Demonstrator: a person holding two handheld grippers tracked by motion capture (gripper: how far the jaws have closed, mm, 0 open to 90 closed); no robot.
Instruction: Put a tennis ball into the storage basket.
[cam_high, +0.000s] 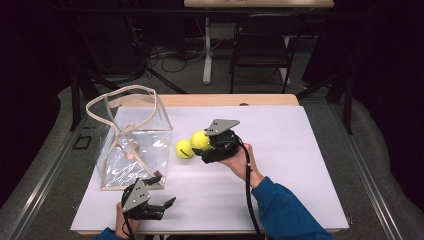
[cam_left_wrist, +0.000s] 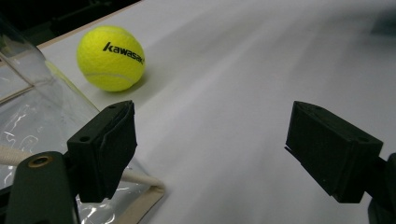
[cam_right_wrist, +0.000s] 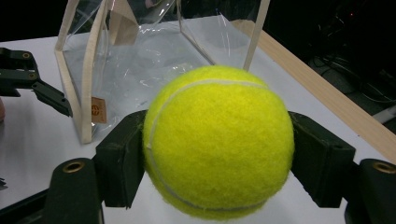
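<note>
1. Nearest the person, the left gripper (cam_high: 162, 206) hovers low over the white table sheet (cam_high: 280, 190) at the near left, its jaws standing wide apart with nothing between them. It sits just beside the near right corner of the clear bag (cam_high: 132, 150).

2. Farther in, near the middle of the table, the right gripper (cam_high: 204, 145) has its jaws clamped on a tennis ball (cam_right_wrist: 217, 142), one pad on each side at the ball's widest part. That looks like a sound hold; I would keep the squeeze steady and not tighten further.

3. Just left of the held ball, close enough that they may touch, lies a second tennis ball (cam_high: 184, 149) on the sheet, right beside the bag's right wall.

4. The step in hand appears to be carrying the gripped ball into the bag. To do it well, lift clear of the second ball first so it does not roll, then travel left and up over the bag's rim.

5. The bag stands upright at the far left, its long axis vertical, its mouth facing up, its cream handles (cam_high: 120, 97) arching above the opening. The free gripper could steady the bag's near corner.

6. A ball has no long axis, so its turn in the jaws does not matter.
</note>
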